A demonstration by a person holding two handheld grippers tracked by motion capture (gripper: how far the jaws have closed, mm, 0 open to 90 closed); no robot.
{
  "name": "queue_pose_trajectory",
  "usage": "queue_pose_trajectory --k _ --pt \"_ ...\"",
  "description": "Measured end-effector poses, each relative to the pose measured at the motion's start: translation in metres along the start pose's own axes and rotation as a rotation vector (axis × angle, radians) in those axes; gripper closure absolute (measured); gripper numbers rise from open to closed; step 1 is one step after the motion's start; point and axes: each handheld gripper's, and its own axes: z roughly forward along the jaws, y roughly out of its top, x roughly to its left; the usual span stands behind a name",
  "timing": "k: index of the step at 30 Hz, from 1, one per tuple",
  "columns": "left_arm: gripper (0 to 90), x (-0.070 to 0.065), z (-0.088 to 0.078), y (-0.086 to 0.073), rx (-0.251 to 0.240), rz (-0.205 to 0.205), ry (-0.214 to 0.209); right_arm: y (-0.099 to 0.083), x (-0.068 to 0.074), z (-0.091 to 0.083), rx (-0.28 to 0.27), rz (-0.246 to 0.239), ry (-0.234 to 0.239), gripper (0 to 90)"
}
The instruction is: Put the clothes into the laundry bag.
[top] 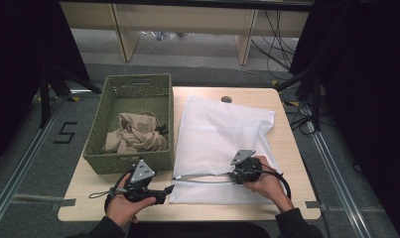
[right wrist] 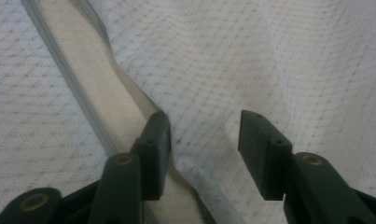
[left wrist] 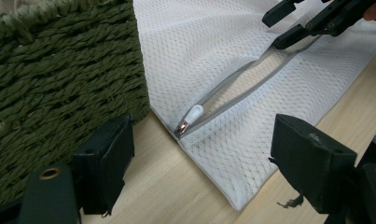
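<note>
A white mesh laundry bag [top: 222,129] lies flat on the wooden table [top: 292,153], with its grey zipper half open along the near edge. The white zipper pull [left wrist: 192,114] sits at the bag's corner by the basket. My right gripper [right wrist: 202,135] is at the open zipper: one jaw is inside the opening, the other over the mesh, and the upper edge of the bag [right wrist: 269,56] lies loose between them, not pinched. My left gripper [left wrist: 202,158] is open and empty, low over the table, pointing at the zipper pull. In the high view it [top: 166,191] is just left of the bag's corner.
A green woven basket [top: 138,78] stands on the table's left, touching the bag's left side, and holds crumpled beige cloth [top: 135,136]. Its wall [left wrist: 59,70] is close beside my left jaw. Bare wood runs along the table's front and right edges.
</note>
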Motion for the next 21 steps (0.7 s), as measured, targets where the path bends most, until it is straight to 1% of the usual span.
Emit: queue_pose_trajectory --k 1,2,3,4,5,6,7,8,9,10,11,12,13,14,15,18,19,20,21 --pt "21.8 0.000 -0.001 0.000 0.003 0.002 -0.002 0.000 0.000 0.001 -0.010 0.006 -0.010 59.7" --pt "23.1 0.001 -0.001 0.000 0.018 0.021 0.001 0.001 -0.003 0.001 0.013 0.008 0.013 67.0" --pt "23.1 0.001 -0.001 0.000 0.018 0.021 0.001 0.001 -0.003 0.001 0.013 0.008 0.013 67.0" --pt "23.1 0.000 -0.001 0.000 0.014 0.016 -0.001 0.001 -0.003 0.001 0.007 0.006 0.010 70.0" --pt "23.2 0.001 -0.001 0.001 0.018 0.026 -0.005 0.002 -0.002 0.001 -0.005 0.005 -0.006 72.5" --pt "23.2 0.001 -0.002 0.001 0.024 0.025 -0.003 0.004 -0.003 0.002 0.004 -0.001 -0.002 75.2" --pt "23.2 0.001 -0.002 0.001 0.023 0.024 -0.002 0.004 -0.003 0.003 0.003 0.009 0.002 75.2" --pt "23.2 0.001 -0.002 0.001 0.023 0.024 -0.001 0.005 -0.003 0.003 0.015 0.003 -0.005 77.6" --pt "23.2 0.001 -0.002 0.001 0.023 0.022 -0.002 0.006 -0.003 0.004 0.007 -0.002 -0.011 79.7" --pt "23.4 0.001 -0.002 0.001 0.023 0.022 -0.002 0.006 -0.003 0.004 0.007 -0.002 -0.011 79.7" --pt "23.4 0.001 -0.002 0.001 0.021 0.017 0.003 0.008 -0.003 0.003 0.005 0.007 -0.009 81.7" --pt "23.5 0.001 -0.001 0.001 0.016 0.016 -0.007 0.009 -0.003 0.003 0.002 0.010 -0.012 82.4" --pt "23.7 0.001 -0.002 0.001 0.008 0.017 -0.002 0.011 -0.004 0.003 0.001 0.001 -0.022 84.6" --pt "23.7 0.001 -0.001 0.001 0.005 0.021 -0.005 0.011 -0.004 0.003 0.001 0.001 -0.022 84.6" --pt "23.8 0.000 -0.001 0.001 0.005 0.008 -0.004 0.012 -0.005 0.004 0.004 0.005 -0.018 86.6" --pt "24.1 0.001 -0.001 0.002 0.002 0.014 0.000 0.012 -0.006 0.004 0.005 -0.002 -0.020 87.0" --pt "24.1 0.001 -0.001 0.002 -0.005 0.012 0.000 0.013 -0.008 0.003 0.017 -0.005 -0.031 87.6" --pt "24.1 0.001 -0.002 0.002 0.008 0.021 0.005 0.013 -0.008 0.003 0.017 -0.005 -0.031 87.6" --pt "24.1 0.001 -0.002 0.001 0.002 0.009 0.002 0.013 -0.009 0.002 0.000 0.002 -0.034 88.0"
